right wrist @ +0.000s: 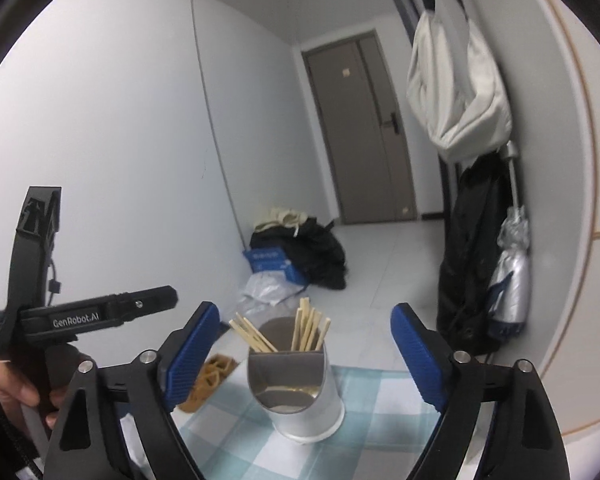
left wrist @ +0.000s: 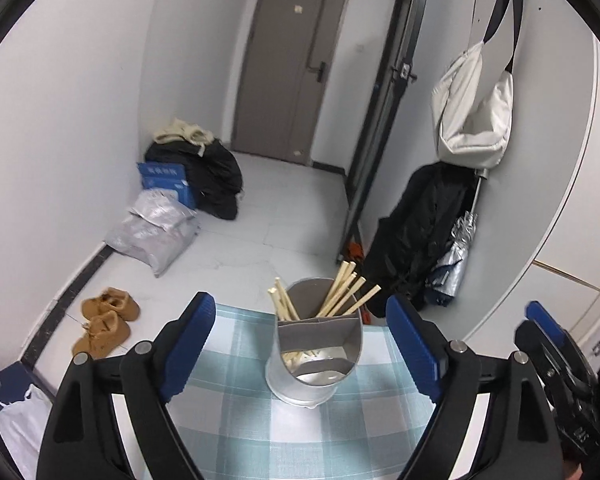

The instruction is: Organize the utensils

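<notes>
A metal utensil holder (left wrist: 314, 360) with divided compartments stands on the blue checked tablecloth (left wrist: 256, 424). Several wooden chopsticks (left wrist: 342, 290) stick up from its two back compartments; the front compartment shows only a few pale pieces low inside. My left gripper (left wrist: 300, 344) is open and empty, its blue pads either side of the holder, a little short of it. In the right wrist view the same holder (right wrist: 296, 392) with chopsticks (right wrist: 306, 330) stands between the open, empty fingers of my right gripper (right wrist: 304, 356).
The table (right wrist: 364, 384) ends just behind the holder. Beyond it on the floor are brown shoes (left wrist: 106, 320), bags and dark clothes (left wrist: 204, 172) by the left wall, and a coat and umbrella (left wrist: 456, 248) hanging at right. The left gripper's body (right wrist: 80, 316) shows at the right view's left.
</notes>
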The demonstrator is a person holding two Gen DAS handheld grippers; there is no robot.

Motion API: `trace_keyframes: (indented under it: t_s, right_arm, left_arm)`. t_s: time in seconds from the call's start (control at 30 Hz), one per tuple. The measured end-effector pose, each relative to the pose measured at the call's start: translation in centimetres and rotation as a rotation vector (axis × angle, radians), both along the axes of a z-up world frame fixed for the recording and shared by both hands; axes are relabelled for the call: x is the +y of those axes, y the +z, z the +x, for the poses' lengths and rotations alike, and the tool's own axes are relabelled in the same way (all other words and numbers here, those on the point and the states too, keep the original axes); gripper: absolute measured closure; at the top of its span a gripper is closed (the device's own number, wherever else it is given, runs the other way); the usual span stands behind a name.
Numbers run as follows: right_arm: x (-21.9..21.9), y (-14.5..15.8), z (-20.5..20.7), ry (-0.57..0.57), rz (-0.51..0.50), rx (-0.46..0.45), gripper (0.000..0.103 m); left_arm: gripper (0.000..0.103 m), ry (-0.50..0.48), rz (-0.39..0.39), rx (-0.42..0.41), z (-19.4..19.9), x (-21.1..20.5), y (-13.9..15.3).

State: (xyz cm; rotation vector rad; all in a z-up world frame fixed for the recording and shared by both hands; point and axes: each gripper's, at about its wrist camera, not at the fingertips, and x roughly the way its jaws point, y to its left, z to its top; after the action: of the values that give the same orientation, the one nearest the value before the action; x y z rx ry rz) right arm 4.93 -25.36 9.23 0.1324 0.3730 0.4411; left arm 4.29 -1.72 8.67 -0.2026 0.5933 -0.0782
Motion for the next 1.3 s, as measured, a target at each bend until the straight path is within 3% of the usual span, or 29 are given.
trace_keyframes:
  t_s: [0.17, 0.5, 0.87, 1.3]
  right_arm:
    - [-0.6, 0.1, -3.3, -0.048, -0.012, -0.094, 0.006]
    - [-0.9, -1.8, -6.4, -0.091, -0.009, -0.102, 0.001]
    - [0.0, -5.7, -9.6, -0.134, -0.098, -0.146, 0.0]
    - [0.1, -9.2, -9.5, -0.129, -0.115, -0.088, 0.0]
  left_arm:
    - [0.019, -0.012, 0.037, -0.04, -2.2, -0.4, -0.1]
    - [0.018, 0.03, 0.065, -0.087, -4.6, -0.2, -2.4]
    - [0.017, 0.04, 0.11, -0.114, -6.8, -0.1, -6.1]
    - [0.017, 0.036, 0.13, -0.092, -6.5, 0.0, -9.4]
